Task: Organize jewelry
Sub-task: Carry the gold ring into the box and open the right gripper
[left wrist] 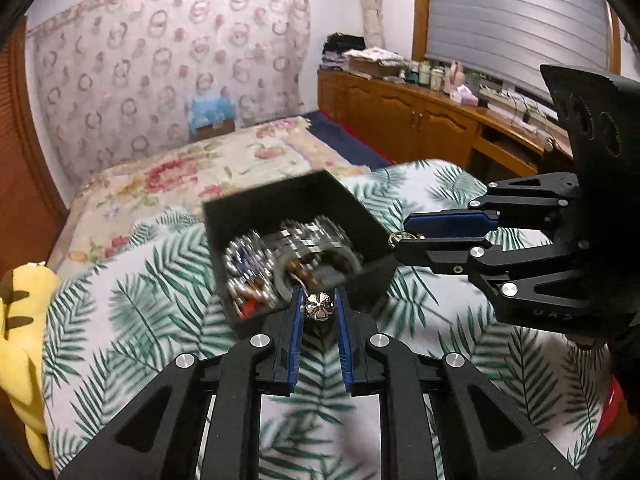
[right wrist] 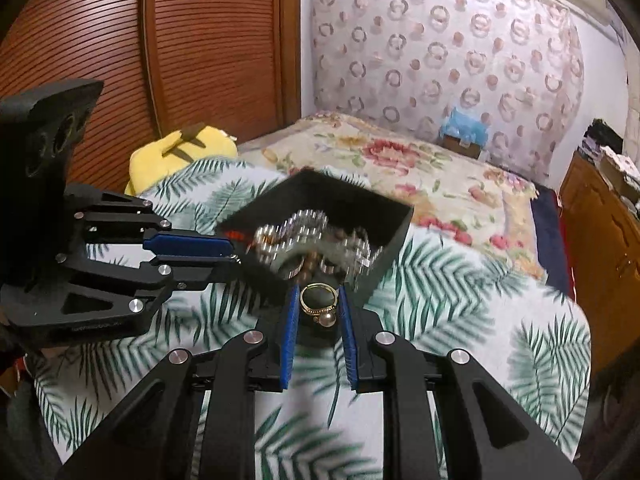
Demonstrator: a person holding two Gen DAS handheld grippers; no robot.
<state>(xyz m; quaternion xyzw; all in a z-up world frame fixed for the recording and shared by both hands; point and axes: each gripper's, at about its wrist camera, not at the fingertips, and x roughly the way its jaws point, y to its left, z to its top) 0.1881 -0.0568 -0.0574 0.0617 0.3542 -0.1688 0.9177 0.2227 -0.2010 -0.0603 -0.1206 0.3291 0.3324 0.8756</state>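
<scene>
Open black box (left wrist: 296,200) heaped with jewelry, flower ring (left wrist: 318,307), gold pearl ring (right wrist: 318,300) at its rim

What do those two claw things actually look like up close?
Both look alike. The left gripper and right gripper are matte black linkages with triangular cut-outs and round silver pivot screws. Each ends in two slim fingers faced with blue pads. Behind the linkage rises a black block with round holes. Faint lettering marks one link; unreadable. No cables or sleeves show.

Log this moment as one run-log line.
left gripper: shut on clover charm | right gripper: shut on gold pearl ring | black box: open, jewelry inside | both at box's near edge
</scene>
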